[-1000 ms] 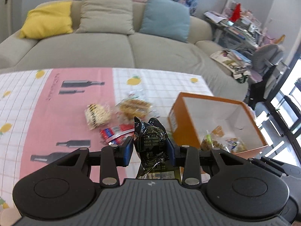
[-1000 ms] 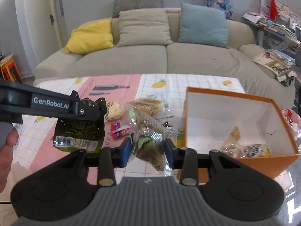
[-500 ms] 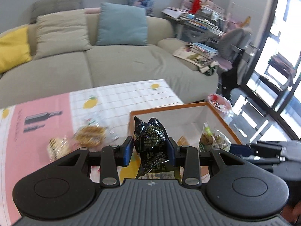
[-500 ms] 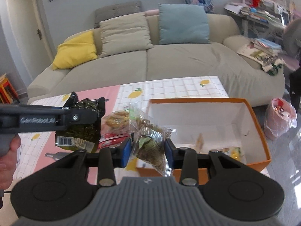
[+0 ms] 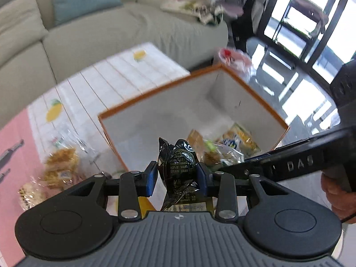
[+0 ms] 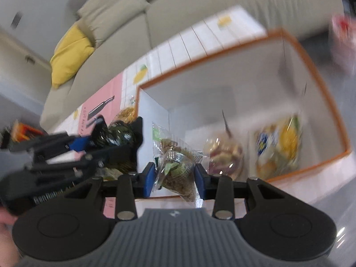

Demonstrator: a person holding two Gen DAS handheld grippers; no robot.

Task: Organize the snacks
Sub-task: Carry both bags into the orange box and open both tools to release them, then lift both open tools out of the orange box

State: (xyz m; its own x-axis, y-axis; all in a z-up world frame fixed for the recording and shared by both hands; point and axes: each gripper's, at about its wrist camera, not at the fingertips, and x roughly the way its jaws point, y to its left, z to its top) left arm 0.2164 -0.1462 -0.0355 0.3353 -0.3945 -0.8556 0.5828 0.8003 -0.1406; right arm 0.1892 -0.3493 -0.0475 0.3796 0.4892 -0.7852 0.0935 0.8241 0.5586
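Observation:
My left gripper (image 5: 176,175) is shut on a black foil snack packet (image 5: 179,166) and holds it above the near edge of the orange box (image 5: 160,93). My right gripper (image 6: 174,175) is shut on a clear packet of brown and green snack (image 6: 178,166), also above the box's (image 6: 222,53) near wall. The box has white inner walls and holds several snack packets, among them a yellow one (image 6: 287,138). The left gripper with its black packet (image 6: 118,133) shows at the left of the right wrist view. The right gripper's arm (image 5: 289,164) crosses the left wrist view.
Loose snack packets (image 5: 60,166) lie on the pink and white tablecloth (image 5: 100,84) left of the box. A beige sofa (image 5: 111,29) with cushions stands behind the table. A small bin with a bag (image 5: 233,57) stands on the floor beyond the box.
Both grippers have swung right and tilted down over the orange box, each still holding its packet. The box now fills the middle of both views.

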